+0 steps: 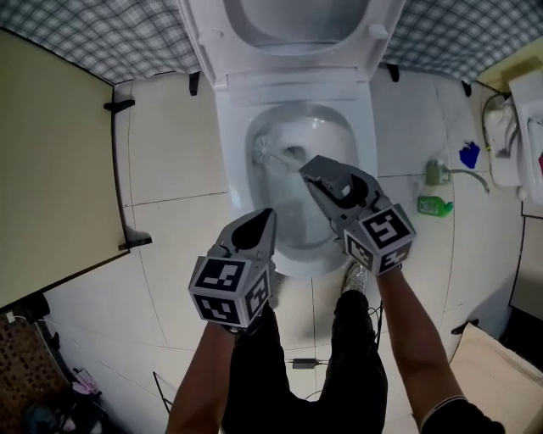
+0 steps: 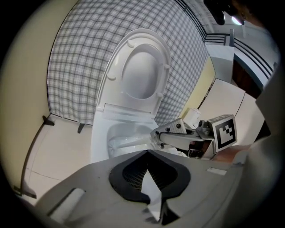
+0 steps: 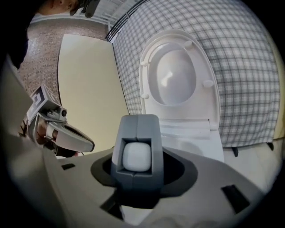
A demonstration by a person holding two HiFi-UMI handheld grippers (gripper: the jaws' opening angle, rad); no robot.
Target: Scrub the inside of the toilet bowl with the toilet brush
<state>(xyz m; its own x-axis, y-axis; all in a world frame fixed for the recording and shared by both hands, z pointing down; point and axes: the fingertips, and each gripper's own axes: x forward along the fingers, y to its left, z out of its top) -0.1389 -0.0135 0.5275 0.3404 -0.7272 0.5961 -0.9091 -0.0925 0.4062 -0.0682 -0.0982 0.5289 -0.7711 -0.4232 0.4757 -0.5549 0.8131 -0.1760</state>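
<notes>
The white toilet (image 1: 366,140) stands with its lid (image 1: 293,21) raised. My right gripper (image 1: 310,171) hangs over the bowl's right side, shut on the handle of the toilet brush. The brush head (image 1: 265,153) lies inside the bowl against its left wall. In the right gripper view the white handle end (image 3: 136,156) sits clamped between the grey jaws of the right gripper (image 3: 136,118). My left gripper (image 1: 258,224) hovers at the bowl's front edge, jaws together, holding nothing. From the left gripper (image 2: 148,153) view I see the right gripper (image 2: 156,135) and the bowl (image 2: 116,133).
A cream door (image 1: 51,161) stands at the left. On the tiled floor at the right lie a green bottle (image 1: 434,205) and a blue object (image 1: 469,154), beside a white fixture (image 1: 519,136). A cardboard box (image 1: 501,373) sits at the lower right. The person's legs stand before the toilet.
</notes>
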